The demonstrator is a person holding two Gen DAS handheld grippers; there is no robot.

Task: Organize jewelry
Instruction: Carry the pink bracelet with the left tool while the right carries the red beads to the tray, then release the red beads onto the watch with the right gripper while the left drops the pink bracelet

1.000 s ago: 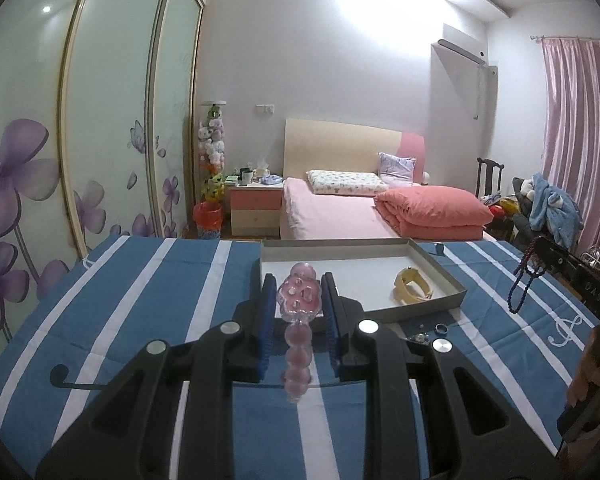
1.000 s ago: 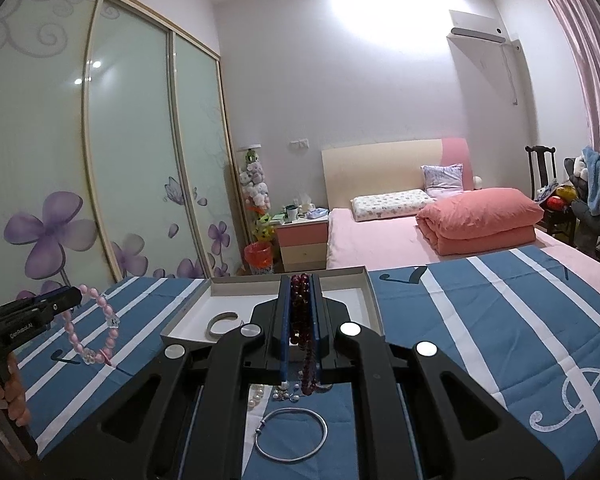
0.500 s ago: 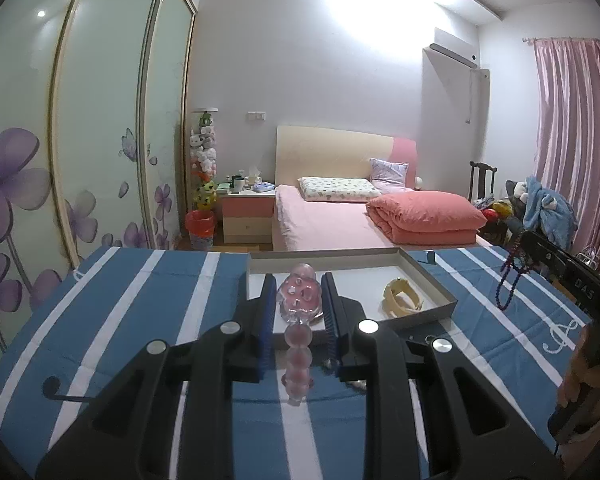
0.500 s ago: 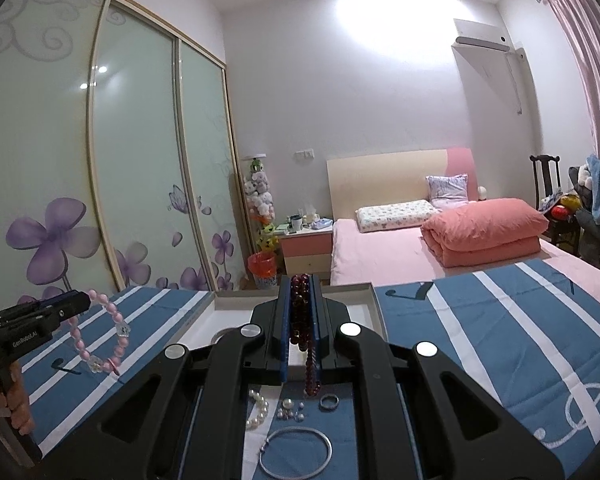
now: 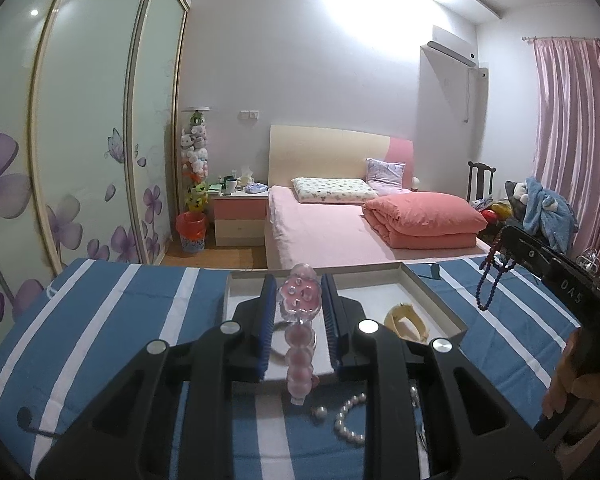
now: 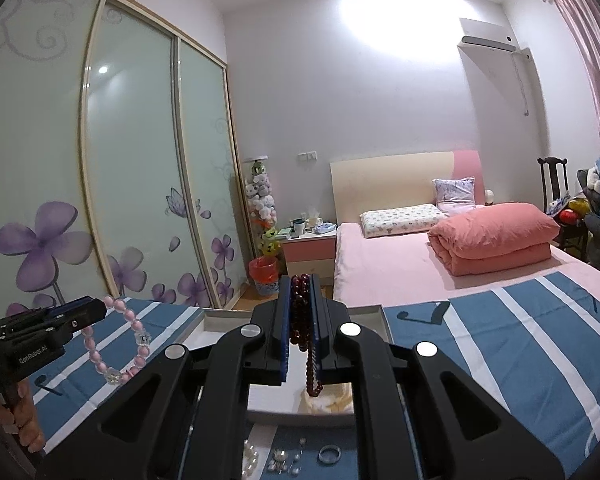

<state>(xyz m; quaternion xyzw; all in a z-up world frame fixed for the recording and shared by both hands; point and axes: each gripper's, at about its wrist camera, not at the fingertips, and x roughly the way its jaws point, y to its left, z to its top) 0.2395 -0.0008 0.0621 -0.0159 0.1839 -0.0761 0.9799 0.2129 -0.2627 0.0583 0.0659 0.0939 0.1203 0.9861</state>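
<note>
We hold the left gripper (image 5: 298,312) above the near edge of the shallow grey tray (image 5: 436,304); its blue pads are closed against a pink bead bracelet (image 5: 299,340), which hangs down between them over the striped blue cloth (image 5: 120,320). The right gripper (image 6: 300,332) is clamped tight on a dark red bead string (image 6: 306,344), whose loop dangles over the tray's white floor.

Inside the tray lie a yellow bangle (image 5: 406,322) toward the right side and a thin ring-shaped piece partly hidden behind the left gripper's finger. On the cloth just in front of the tray we see a pearl bracelet (image 5: 350,416) and a loose pearl beside it. Our own gripper bodies block most of the tray's near half in both views.

The right wrist view alone shows a small silver ring (image 6: 329,455) and a cluster of tiny studs (image 6: 282,460) on the cloth before the tray, and it shows the pink bracelet from the side, hanging as a full loop. The left wrist view alone shows the red string hanging from the right gripper, out over the cloth to the right of the tray. Behind stand a pink bed (image 5: 340,228) and a flowered wardrobe (image 5: 80,140).
</note>
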